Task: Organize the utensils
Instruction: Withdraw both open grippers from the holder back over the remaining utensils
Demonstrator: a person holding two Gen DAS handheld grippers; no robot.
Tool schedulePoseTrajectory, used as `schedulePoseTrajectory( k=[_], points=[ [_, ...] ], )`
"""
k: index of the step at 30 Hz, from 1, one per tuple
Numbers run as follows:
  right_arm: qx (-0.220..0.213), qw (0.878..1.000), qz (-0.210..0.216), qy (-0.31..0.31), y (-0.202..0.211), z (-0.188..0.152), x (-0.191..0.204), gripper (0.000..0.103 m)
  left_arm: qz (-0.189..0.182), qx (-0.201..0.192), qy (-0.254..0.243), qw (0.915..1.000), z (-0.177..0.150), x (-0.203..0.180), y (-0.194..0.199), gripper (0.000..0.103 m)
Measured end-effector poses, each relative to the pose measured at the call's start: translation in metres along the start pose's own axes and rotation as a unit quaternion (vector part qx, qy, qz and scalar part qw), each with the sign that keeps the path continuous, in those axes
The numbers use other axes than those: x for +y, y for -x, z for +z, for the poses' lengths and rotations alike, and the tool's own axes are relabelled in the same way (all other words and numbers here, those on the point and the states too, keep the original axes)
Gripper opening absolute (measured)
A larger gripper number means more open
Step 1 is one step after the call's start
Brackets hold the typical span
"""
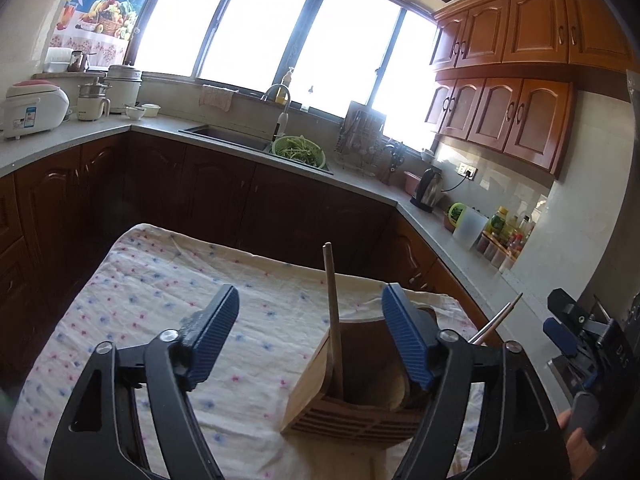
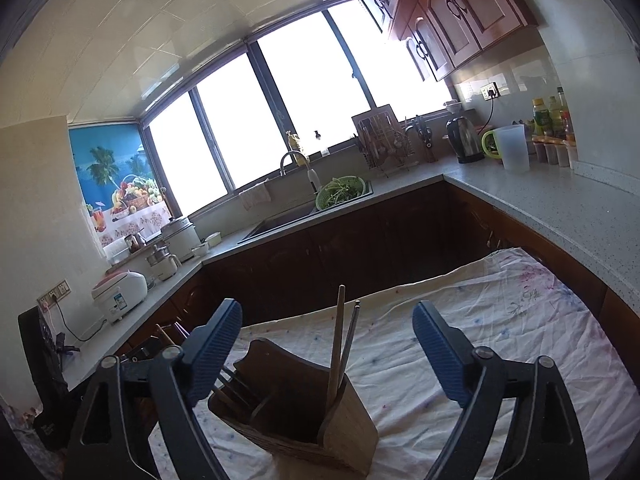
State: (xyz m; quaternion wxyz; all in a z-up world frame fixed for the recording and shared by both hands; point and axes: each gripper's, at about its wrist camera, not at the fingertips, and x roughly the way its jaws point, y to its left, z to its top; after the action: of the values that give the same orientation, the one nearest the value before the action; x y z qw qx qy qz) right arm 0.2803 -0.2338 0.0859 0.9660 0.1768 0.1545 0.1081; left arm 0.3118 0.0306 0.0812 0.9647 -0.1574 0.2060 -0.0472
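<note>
While both grippers stand with jaws spread wide and nothing between the pads, the wooden holder [image 1: 352, 396] sits on the flowered cloth [image 1: 160, 288] that covers the table.

Item 1: wooden holder, one. Upright on the cloth, slatted base, divided inside. In the left wrist view it lies just below and between the fingers of the left gripper [image 1: 310, 334], nearer the right-hand finger, whose blue pad overlaps its rim in the picture; whether they touch cannot be told. In the right wrist view the holder [image 2: 296, 412] sits low between the fingers of the right gripper [image 2: 328, 344], nearer the left-hand finger.

Item 2: long wooden stick [image 1: 333, 316], one, standing in the holder's near-side compartment and rising well above the rim, slightly tilted.

Item 3: metal chopsticks [image 2: 352, 334], a thin pair as far as can be told, leaning beside the wooden stick [image 2: 338, 336] in the same end of the holder.

Item 4: further utensils [image 2: 236, 390] in the holder's other compartment, handles low and dark; count unclear.

Item 5: grippers, two, black with ribbed blue pads. The right gripper [image 1: 576, 332] shows beyond the holder at the left view's edge.
</note>
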Motion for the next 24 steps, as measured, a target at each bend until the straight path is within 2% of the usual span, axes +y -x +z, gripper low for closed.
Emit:
schedulePoseTrajectory(
  k=[2, 6, 11, 24],
  points=[
    [0.003, 1.0, 0.001, -0.003, 0.003, -0.002, -0.001, 0.103, 0.011, -0.001, -0.001, 0.9999, -0.004, 0.002, 0.007, 0.094],
    [0.026, 0.999, 0.015, -0.017, 0.009, -0.011, -0.006, 0.103, 0.014, 0.008, -0.015, 0.9998, -0.014, 0.003, 0.021, 0.094],
    [0.038, 0.999, 0.022, -0.005, 0.027, -0.028, -0.004, 0.103, 0.017, 0.014, -0.035, 0.9992, -0.032, 0.0, 0.044, 0.095],
    [0.065, 0.998, 0.005, 0.0, 0.086, -0.06, -0.012, 0.103, 0.017, 0.045, -0.05, 0.9976, -0.086, -0.006, 0.102, 0.096]
  ],
)
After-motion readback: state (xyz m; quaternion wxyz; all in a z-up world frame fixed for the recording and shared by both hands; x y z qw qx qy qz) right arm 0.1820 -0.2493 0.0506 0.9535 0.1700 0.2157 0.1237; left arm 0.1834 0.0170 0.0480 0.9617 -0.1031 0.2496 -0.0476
